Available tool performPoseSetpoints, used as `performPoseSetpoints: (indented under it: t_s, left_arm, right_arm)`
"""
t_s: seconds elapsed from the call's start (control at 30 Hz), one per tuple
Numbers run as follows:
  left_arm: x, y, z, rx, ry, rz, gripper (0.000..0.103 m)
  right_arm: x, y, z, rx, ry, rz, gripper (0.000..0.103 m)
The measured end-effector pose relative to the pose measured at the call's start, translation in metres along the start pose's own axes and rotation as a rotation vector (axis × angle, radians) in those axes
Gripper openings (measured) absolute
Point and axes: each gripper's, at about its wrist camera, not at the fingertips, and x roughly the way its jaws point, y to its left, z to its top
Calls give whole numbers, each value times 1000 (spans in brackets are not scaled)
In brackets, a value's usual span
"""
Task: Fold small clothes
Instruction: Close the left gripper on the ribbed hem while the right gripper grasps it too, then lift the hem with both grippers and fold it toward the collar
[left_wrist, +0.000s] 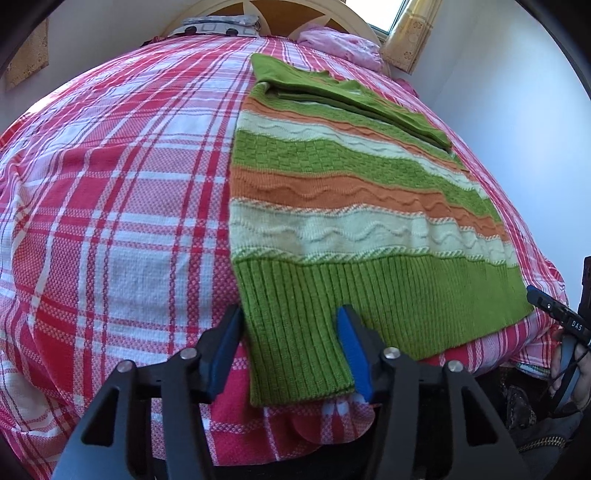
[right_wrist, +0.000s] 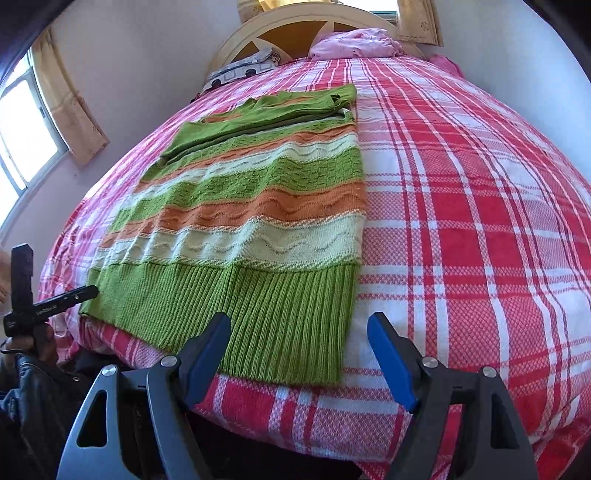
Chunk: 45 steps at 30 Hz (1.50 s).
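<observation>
The sweater (left_wrist: 332, 206) lies flat on the bed (left_wrist: 110, 206) with its hem at the near edge, a sleeve (left_wrist: 354, 103) folded across its far part (toward the headboard (right_wrist: 295, 33)), pillows (right_wrist: 354, 44) lying behind it

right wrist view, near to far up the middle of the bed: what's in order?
right gripper → ribbed green hem of the sweater → its pale wavy stripe → orange stripe → folded green sleeve → plaid bedspread → grey patterned pillow → headboard.
</observation>
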Motion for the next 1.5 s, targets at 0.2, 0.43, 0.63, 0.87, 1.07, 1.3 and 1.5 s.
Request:
performPoseSetpoints:
  t_s: [0.2, 0.43, 0.63, 0.87, 1.07, 1.3, 1.5]
  left_arm:
    - [1, -2, -2, 25, -24, -19, 52]
    - [-2, 2, 1, 7, -42, -98, 12]
    - [-22, -3, 6, 43, -125, -151, 10]
    - [-38, 4, 17, 14, -196, -211, 10]
    - [-38, 2, 36, 9, -209, -238, 10]
    - [-44, -3, 67, 17, -277, -250, 10]
    - [-43, -1, 102, -4, -335, -244, 10]
  right_arm:
    - [0, -3, -3, 30, -12, 40, 64]
    - [4, -16, -2, 98, -19, 97, 27]
    - [-4, -24, -1, 164, -60, 266, 8]
    - [-16, -32, 4, 238, -117, 334, 5]
    - [-31, -28, 29, 236, -204, 336, 4]
    - [-36, -25, 61, 228, -260, 332, 4]
    - [-33, -31, 103, 243, -316, 354, 4]
